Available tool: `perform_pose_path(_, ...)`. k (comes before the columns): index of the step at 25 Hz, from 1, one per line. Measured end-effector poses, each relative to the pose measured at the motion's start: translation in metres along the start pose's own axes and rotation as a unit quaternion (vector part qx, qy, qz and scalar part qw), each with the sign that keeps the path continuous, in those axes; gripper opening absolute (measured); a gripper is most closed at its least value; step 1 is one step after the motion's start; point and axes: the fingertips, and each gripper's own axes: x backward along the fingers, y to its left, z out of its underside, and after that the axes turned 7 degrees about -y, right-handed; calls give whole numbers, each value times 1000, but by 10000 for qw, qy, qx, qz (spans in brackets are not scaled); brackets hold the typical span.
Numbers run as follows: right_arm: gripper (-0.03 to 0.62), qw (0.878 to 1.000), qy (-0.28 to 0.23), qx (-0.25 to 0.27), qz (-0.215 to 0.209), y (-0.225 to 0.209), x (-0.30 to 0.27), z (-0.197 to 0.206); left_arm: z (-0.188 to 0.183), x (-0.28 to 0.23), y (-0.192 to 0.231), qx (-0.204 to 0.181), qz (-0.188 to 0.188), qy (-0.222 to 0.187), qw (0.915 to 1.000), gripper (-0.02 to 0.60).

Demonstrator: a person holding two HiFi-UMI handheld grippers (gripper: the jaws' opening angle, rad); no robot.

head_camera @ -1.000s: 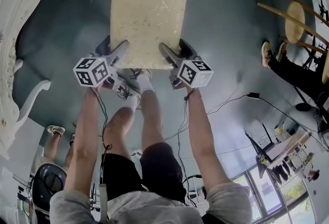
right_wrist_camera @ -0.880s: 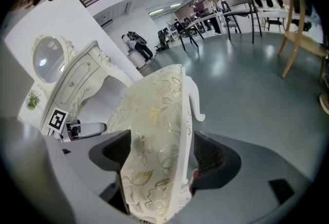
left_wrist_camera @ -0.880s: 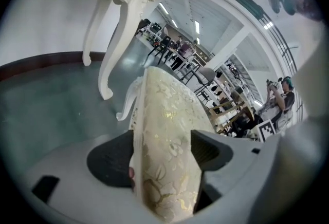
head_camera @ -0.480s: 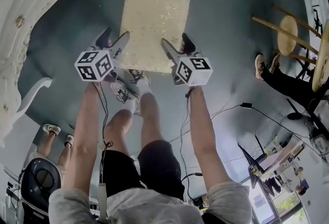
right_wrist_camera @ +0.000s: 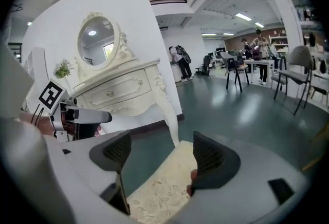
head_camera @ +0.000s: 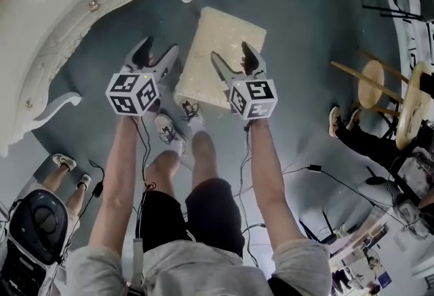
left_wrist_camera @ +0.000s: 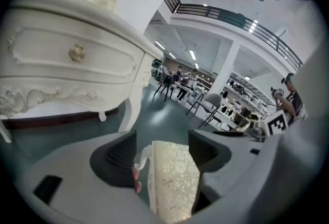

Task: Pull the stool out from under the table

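The stool [head_camera: 224,50] stands on the floor [head_camera: 305,23], right of the bench [head_camera: 61,9]; my left hand-held gripper [head_camera: 158,50] hangs between them, my right hand-held gripper [head_camera: 232,51] above the stool.

Bright even light, white ceiling strip lights [right_wrist_camera: 241,16] at 1 o'clock; sheen on glossy teal floor [right_wrist_camera: 241,110]. Fisheye bending, black corners; left gripper [left_wrist_camera: 162,141] soft, 6 o'clock.

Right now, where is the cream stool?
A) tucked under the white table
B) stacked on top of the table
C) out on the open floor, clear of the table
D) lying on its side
C: the stool stands upright on the floor, apart from the white table.
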Motion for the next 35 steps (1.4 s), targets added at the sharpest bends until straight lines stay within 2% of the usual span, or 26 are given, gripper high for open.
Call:
perform_pose_path(7,390,9969,-261,409,-621,97,-12,-72,-73,95,28,-188,-652,-608,9958,274)
perform_pose_path(11,384,9916,-377,617,-1071,159,-13,-112,-112,156,40,-318,-1050,-926,9896,261)
perform_pose_path(13,358,9886,-469,757,-1210,188,-9,-134,-131,188,42,-420,-1261,-1072,9853,254)
perform_pose_path(15,289,9857,-583,937,-1275,215,-5,-156,-151,219,42,-534,-1457,-1222,9803,247)
perform_pose_path(16,277,9839,-626,1014,-1329,230,-2,-166,-161,236,43,-574,-1547,-1297,9777,242)
perform_pose_path(19,272,9777,-708,1129,-1620,278,11,-193,-190,287,43,-623,-1795,-1546,9695,224)
perform_pose_path(22,221,9702,-839,1291,-1869,322,25,-219,-214,333,43,-700,-2042,-1797,9597,201)
perform_pose_path(25,219,9614,-993,1437,-2128,363,37,-244,-234,374,43,-796,-2315,-2021,9483,190)
perform_pose_path(30,176,9444,-1274,1699,-2512,424,59,-274,-258,440,36,-923,-2708,-2307,9300,170)
perform_pose_path(35,129,9360,-1415,1759,-2701,469,73,-291,-274,496,34,-926,-3027,-2525,9143,152)
